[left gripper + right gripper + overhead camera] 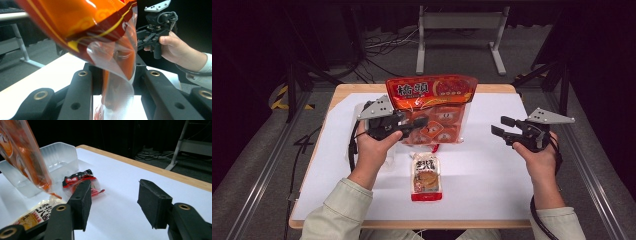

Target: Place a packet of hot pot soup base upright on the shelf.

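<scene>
Glossy orange plastic film is seen on the large bag [432, 107], clear at its lower end. The tray [53, 160] is frosted plastic. The counter [492, 170] is covered matt white, edged in wood.

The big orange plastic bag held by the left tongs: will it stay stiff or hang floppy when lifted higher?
The big orange plastic bag probably hangs floppy: its clear film edge curls between the left tongs. The packets visible inside likely make it bottom-heavy, so it may swing. The glossy film looks slippery, so it could slide.
</scene>
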`<state>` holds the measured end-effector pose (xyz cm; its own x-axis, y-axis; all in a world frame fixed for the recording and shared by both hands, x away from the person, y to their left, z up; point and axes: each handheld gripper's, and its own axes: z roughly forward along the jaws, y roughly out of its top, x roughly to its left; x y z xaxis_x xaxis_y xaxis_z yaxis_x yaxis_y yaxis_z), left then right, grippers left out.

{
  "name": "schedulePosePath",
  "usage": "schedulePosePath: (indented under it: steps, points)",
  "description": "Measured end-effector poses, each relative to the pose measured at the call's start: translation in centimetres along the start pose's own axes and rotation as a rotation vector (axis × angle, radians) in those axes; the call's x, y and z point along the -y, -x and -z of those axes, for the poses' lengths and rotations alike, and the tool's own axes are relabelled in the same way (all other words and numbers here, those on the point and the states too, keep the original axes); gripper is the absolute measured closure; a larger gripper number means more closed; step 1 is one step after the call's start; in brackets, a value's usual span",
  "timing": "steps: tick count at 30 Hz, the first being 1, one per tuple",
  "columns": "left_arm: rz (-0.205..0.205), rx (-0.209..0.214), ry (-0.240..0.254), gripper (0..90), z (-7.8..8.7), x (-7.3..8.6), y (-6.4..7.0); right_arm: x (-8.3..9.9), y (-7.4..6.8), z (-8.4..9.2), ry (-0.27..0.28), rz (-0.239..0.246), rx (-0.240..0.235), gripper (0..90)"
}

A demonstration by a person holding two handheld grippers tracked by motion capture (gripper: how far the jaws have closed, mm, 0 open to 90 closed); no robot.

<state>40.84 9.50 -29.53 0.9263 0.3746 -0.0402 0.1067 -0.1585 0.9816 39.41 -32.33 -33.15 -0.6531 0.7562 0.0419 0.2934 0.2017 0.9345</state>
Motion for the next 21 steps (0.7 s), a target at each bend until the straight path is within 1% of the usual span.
schedulePosePath:
  steps: [3, 4, 5, 6, 7, 8, 9, 10, 11, 12, 13, 14, 15, 17, 18, 21]
  points:
    - [-0.003, -0.012, -0.001, 70.6, 0.0, -0.2, -0.3, 0.1, 0.1, -0.1, -0.003, -0.005, 0.004, 44.7]
    - [0.004, -0.022, 0.004, 70.6, 0.1, -0.3, -0.5, 0.3, 0.3, -0.1, -0.005, -0.008, 0.005, 44.7]
    - [0.004, -0.022, 0.004, 70.5, 0.1, -0.3, -0.5, 0.3, 0.4, -0.1, -0.004, -0.011, 0.008, 44.6]
    - [0.003, -0.035, 0.009, 70.5, 0.2, -0.4, -0.8, 0.4, 0.4, -0.1, -0.007, -0.012, 0.008, 44.5]
    - [0.003, -0.035, 0.009, 70.5, 0.2, -0.4, -0.8, 0.4, 0.4, -0.1, -0.007, -0.012, 0.008, 44.5]
    - [0.003, -0.051, 0.011, 70.5, 0.4, -0.5, -1.1, 0.5, 0.5, -0.2, -0.006, -0.022, 0.005, 44.2]
    - [0.003, -0.051, 0.011, 70.6, 0.4, -0.5, -1.1, 0.6, 0.6, -0.2, -0.007, -0.024, 0.004, 44.2]
    - [0.009, -0.066, 0.01, 70.5, 0.6, -0.5, -1.2, 0.6, 0.6, -0.3, -0.007, -0.025, 0.003, 44.2]
    - [0.006, -0.105, 0.005, 70.6, 0.8, -0.4, -1.5, 0.6, 0.6, -0.3, -0.007, -0.026, 0.001, 44.1]
    - [0.008, -0.121, 0.004, 70.5, 0.9, -0.4, -1.6, 0.7, 0.6, -0.3, -0.007, -0.025, 0.002, 44.0]
    - [0.013, -0.132, 0.001, 70.6, 1.1, -0.3, -1.8, 0.7, 0.6, -0.4, -0.007, -0.022, 0.002, 44.0]
    - [0.013, -0.132, 0.001, 70.5, 1.1, -0.3, -1.8, 0.7, 0.6, -0.4, -0.008, -0.023, 0.0, 43.9]
    - [0.026, -0.154, 0.006, 70.6, 1.3, -0.1, -2.3, 0.7, 0.6, -0.4, -0.008, -0.022, -0.001, 43.8]
    - [0.028, -0.181, 0.005, 70.5, 1.7, 0.1, -2.8, 0.7, 0.5, -0.5, -0.008, -0.021, 0.0, 43.8]
    - [0.028, -0.181, 0.005, 70.5, 1.7, 0.1, -2.8, 0.7, 0.5, -0.5, -0.008, -0.021, 0.0, 43.8]
    - [0.018, -0.223, 0.005, 70.5, 2.1, 0.3, -3.2, 0.8, 0.5, -0.6, -0.009, -0.03, -0.005, 43.6]
